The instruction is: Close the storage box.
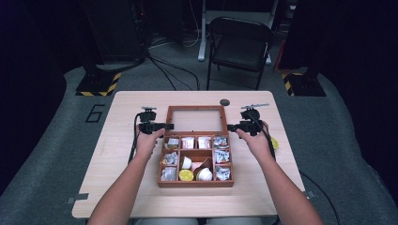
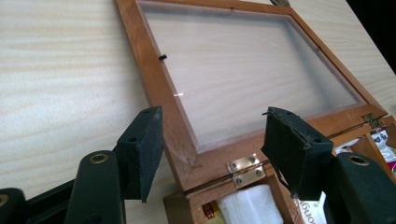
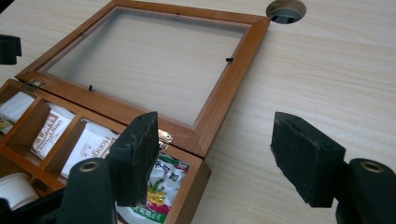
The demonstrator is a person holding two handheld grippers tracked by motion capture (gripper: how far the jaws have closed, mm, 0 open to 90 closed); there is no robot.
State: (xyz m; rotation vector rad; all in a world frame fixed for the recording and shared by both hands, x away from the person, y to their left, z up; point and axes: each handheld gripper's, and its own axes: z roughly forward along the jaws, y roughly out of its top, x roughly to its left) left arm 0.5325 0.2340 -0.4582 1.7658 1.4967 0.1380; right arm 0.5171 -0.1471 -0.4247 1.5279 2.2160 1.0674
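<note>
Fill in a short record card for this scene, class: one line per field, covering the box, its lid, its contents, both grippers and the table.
Box: wooden box with compartments, open
Lid: glazed lid folded back flat on the table, hinged at the box's far edge
Contents: sachets along the back and sides, small cups in the middle
Left gripper: open, jaws astride the lid's left hinge corner
Right gripper: open, at the lid's right hinge corner
Table: light wood table, with a round hole beyond the lid
</note>
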